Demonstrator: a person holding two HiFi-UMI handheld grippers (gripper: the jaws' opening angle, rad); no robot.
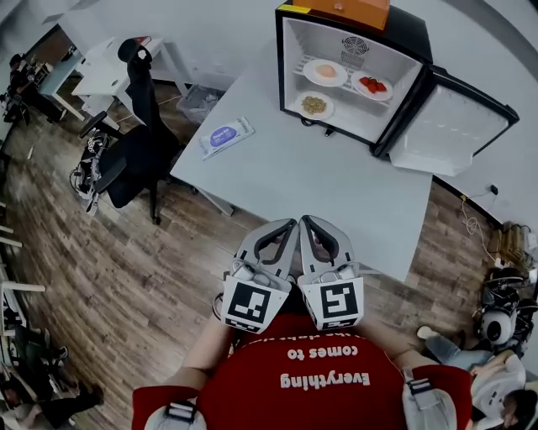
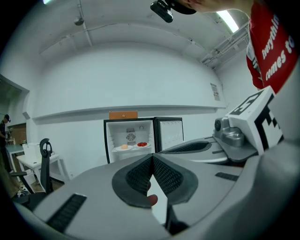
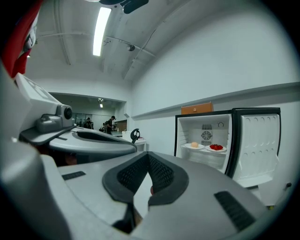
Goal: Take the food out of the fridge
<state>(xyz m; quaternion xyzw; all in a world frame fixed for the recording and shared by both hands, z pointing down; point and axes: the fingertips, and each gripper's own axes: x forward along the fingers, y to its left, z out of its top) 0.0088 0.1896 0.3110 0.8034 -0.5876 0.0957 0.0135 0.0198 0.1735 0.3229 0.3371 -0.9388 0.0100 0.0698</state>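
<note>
A small black fridge (image 1: 353,50) stands open at the far end of the white table (image 1: 277,176). On its shelf are a plate with a pale bun (image 1: 324,72) and a plate of red fruit (image 1: 372,85). Below them is a plate of brownish grains (image 1: 313,105). My left gripper (image 1: 291,224) and right gripper (image 1: 307,221) are side by side near my chest, off the table's near edge, far from the fridge. Both are shut with nothing between their pads. The left gripper view shows its jaws (image 2: 152,157) aimed at the fridge (image 2: 131,139). The right gripper view shows the same with its jaws (image 3: 148,155) and the fridge (image 3: 206,140).
The fridge door (image 1: 454,126) swings open to the right. An orange box (image 1: 353,10) lies on top of the fridge. A packet of wipes (image 1: 225,136) sits on the table's left part. A black office chair (image 1: 139,143) stands left of the table, and cables (image 1: 479,222) lie on the floor at right.
</note>
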